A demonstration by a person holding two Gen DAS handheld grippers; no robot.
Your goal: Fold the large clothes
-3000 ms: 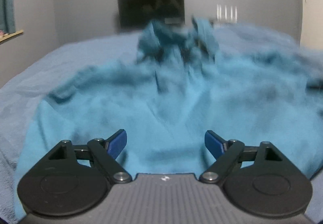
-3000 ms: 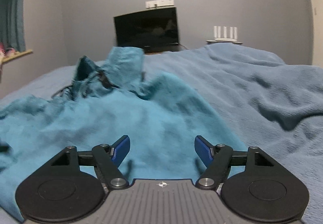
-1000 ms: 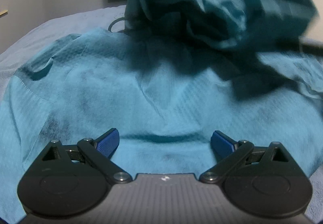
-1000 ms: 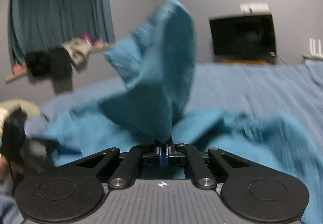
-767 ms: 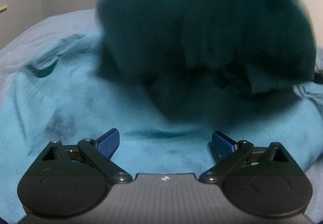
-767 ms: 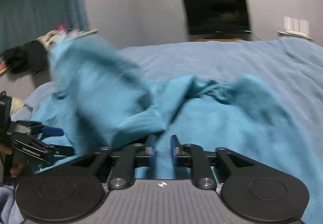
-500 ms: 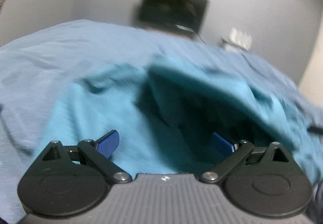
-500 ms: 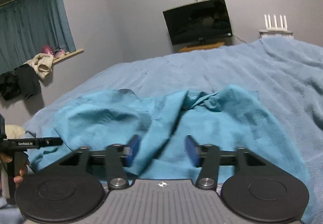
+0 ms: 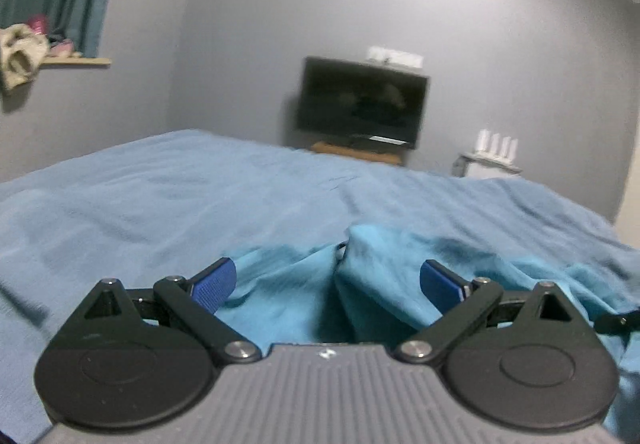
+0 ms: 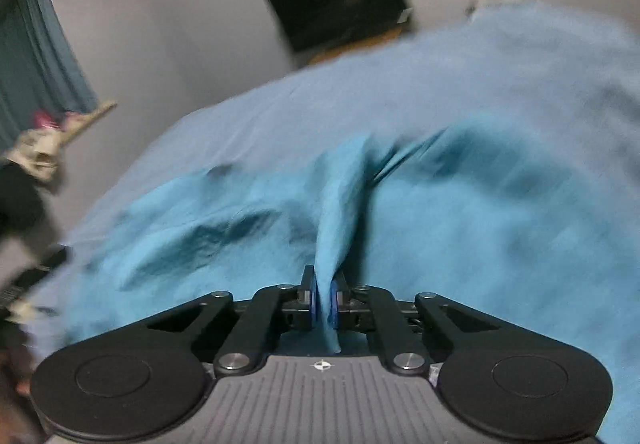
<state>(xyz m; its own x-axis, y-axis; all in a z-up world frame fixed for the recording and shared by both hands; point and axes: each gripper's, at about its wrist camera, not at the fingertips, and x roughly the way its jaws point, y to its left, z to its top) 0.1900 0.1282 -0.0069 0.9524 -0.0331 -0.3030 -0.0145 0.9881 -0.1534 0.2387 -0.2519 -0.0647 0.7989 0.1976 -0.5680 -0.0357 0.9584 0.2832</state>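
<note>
The teal garment (image 10: pixel 420 228) lies rumpled on the blue bed (image 10: pixel 500 75), spreading ahead of both tools. The right tool (image 10: pixel 325 303) is clenched on a raised fold of it. The left tool (image 9: pixel 327 283) is released, its pads apart above the cloth.

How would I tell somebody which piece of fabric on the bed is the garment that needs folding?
Find the big bed covered by a pale grey-blue blanket, facing the wall TV. At its near end lies a rumpled garment, with one ridge pinched in the right gripper. It is a brighter turquoise and far more creased than the blanket beneath it.
</note>
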